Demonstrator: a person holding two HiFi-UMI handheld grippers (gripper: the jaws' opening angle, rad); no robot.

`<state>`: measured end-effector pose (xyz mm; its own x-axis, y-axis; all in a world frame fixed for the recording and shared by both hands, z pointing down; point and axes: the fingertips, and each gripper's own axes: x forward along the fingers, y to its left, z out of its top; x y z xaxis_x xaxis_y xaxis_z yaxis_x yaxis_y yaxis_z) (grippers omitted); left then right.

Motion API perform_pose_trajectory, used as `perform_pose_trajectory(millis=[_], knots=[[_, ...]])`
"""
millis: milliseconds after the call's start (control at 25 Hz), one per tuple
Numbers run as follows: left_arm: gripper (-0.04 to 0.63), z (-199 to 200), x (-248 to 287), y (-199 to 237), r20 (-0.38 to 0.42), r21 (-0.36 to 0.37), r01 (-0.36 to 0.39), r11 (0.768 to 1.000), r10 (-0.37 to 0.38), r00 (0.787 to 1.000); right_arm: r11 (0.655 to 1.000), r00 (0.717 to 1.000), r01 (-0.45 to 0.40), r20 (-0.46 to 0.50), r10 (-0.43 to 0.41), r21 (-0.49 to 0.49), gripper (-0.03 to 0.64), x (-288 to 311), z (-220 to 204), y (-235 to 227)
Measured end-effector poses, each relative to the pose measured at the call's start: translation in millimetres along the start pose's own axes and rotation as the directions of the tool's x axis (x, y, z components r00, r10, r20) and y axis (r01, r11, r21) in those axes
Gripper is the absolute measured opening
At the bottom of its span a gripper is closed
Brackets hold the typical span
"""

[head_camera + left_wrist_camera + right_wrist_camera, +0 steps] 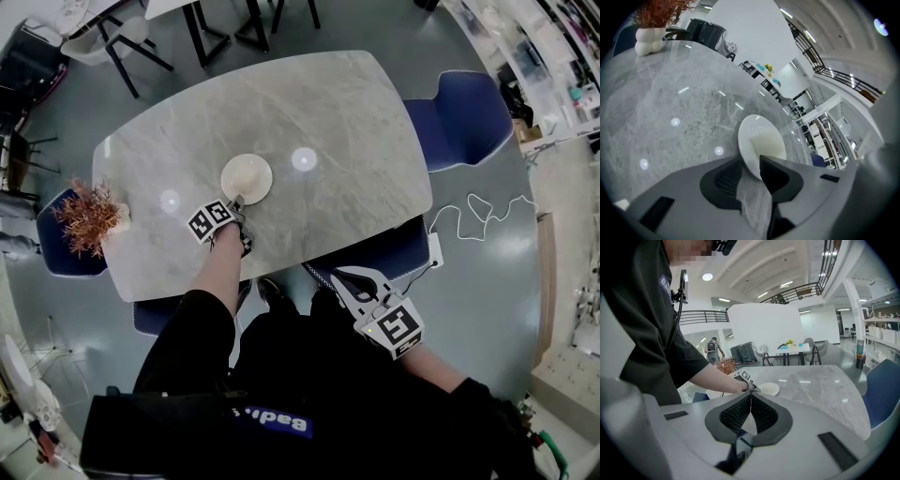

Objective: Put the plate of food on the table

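In the head view, a long grey stone table (337, 122) with round corners fills the middle. A round white plate (247, 178) sits on the table top, near the person's side. The left gripper (236, 202) reaches to the near edge of the plate. The cube with black and white square marks (211, 222) rides on top of this gripper. The right gripper (345, 277) is held low by the person's legs, off the table and well apart from the plate. A white vase with a dry red-brown plant (89, 217) stands at the left end of the table. A blue chair (459, 117) is at the right end, and a thin white cable (473, 214) lies on the floor close by. The person's black shirt (187, 375) has white letters that seem to start with "Bad"; the rest is too hard to read. In the left gripper view, the two jaws are pinched on the near rim of the plate, one on each side of it. A pale, cream block of food (765, 143) lies in the plate. The vase is far back on the table. In the right gripper view, the jaws are pressed together with nothing between them. Past them, the left gripper can be seen at the plate on the table, with the plant behind.
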<state>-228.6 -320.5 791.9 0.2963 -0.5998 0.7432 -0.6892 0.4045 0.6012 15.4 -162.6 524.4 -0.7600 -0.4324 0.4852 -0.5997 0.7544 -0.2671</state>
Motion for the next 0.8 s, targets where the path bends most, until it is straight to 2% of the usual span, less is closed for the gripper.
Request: perform_pose_trajectory(millis=[400,520,800], knots=[[0.106,-2,-18,-3,0.008,0.009,0.012,1.000,-0.012,1.000,1.000,0.999,-0.017,0.036,0.018,-0.017,0.011,0,7,4],[0.106,-4,-29,-4,0.002,0.038,0.017,0.999,-0.018,1.000,0.999,0.998,-0.022,0.061,0.024,-0.033,0.011,3,11,7],[0.106,-24,-57,-13,-0.011,0.113,0.041,0.993,-0.040,0.999,0.999,0.998,-0.032,0.050,0.033,-0.030,0.011,-2,26,13]])
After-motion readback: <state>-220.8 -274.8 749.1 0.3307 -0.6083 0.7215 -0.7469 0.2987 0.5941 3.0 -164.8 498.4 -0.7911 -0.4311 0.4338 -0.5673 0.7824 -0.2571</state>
